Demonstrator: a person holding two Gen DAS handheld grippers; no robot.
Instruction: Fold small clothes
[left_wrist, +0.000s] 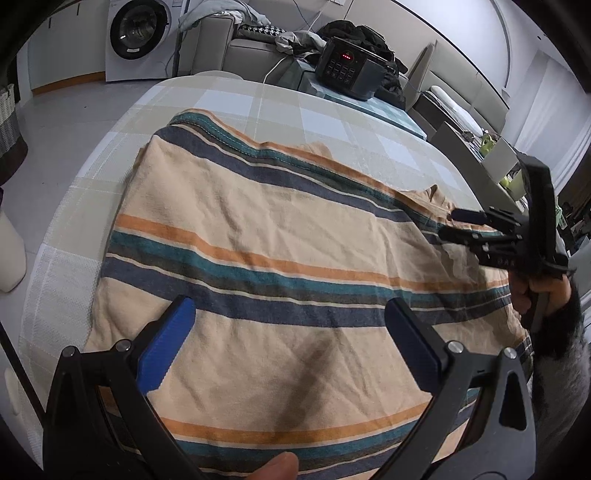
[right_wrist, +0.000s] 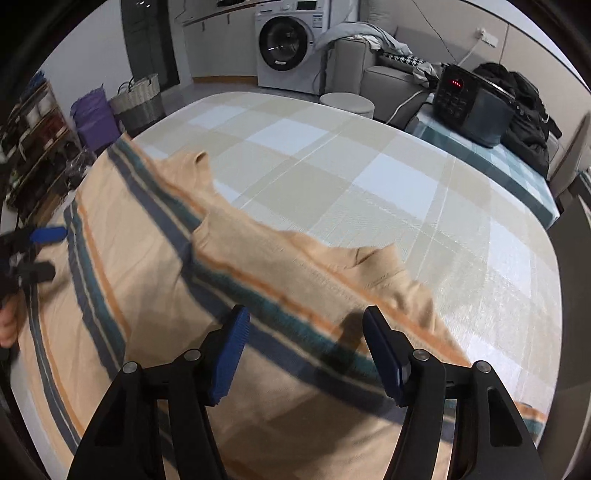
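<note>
I see the striped shirt spread across the checked tabletop, its far edge rumpled. My left gripper hovers over the near part of the cloth, jaws wide apart and holding nothing. My right gripper is likewise released above the shirt's right side — in the left view its jaws look nearly together, though its own camera shows them apart.

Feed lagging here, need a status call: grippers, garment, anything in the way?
Left gripper open, right gripper open, both over the cloth. Striped shirt on checked tablecloth, partly folded. Nothing blocking it.
</note>
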